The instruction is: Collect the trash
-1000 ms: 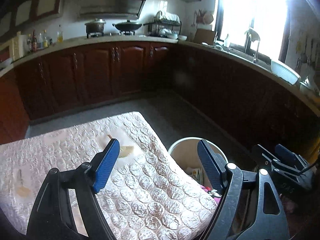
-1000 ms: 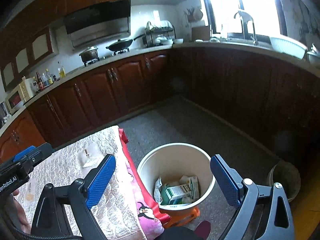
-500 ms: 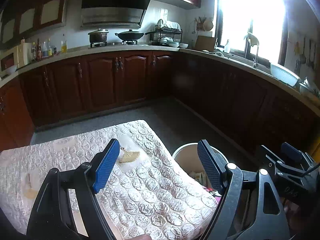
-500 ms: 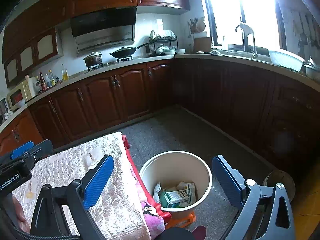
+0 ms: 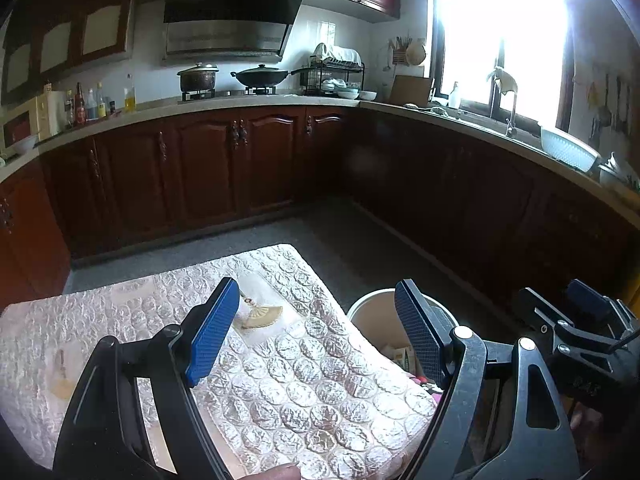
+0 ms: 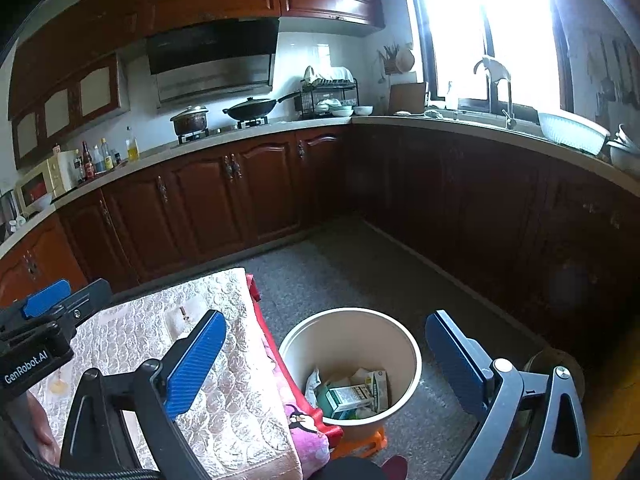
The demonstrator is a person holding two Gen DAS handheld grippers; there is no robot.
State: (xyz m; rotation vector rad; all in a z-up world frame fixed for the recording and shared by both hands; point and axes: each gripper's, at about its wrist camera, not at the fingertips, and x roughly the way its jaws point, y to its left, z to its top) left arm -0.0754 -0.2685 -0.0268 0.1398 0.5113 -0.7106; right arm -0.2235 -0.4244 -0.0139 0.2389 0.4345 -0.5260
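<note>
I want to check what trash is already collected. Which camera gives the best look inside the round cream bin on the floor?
The right wrist view: the round cream bin shows its whole rim and the cartons inside. In the left wrist view the left claw's finger covers most of it.

Both tongs held apart, nothing between their jaws.

The left tongs (image 5: 316, 328) point slightly downward, jaws parted and empty. The right tongs (image 6: 326, 356) sit alongside, angled the same way; their jaws have just been opening and stand wide, gripping nothing.
</note>
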